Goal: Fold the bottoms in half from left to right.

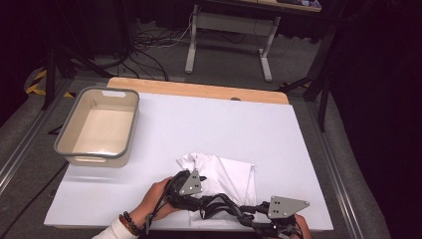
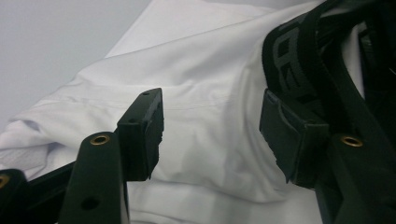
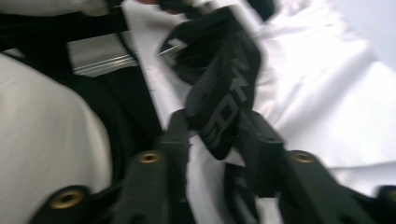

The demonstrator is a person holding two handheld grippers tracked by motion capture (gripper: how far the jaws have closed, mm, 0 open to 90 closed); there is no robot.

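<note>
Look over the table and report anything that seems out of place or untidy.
A black strap lies tangled across the folded white shirt, between the left gripper and right gripper. The right gripper's jaws are closed on it. The beige bin sits squarely.

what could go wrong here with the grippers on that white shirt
1. The black strap trailing between the two hands lies between the right gripper jaws, so that gripper may pinch the strap rather than cloth.
2. The left gripper is open over the white folded shirt, with the same strap beside one jaw; closing could snag it.
3. The shirt lies near the white table's front edge; a tug might drag it off.
</note>
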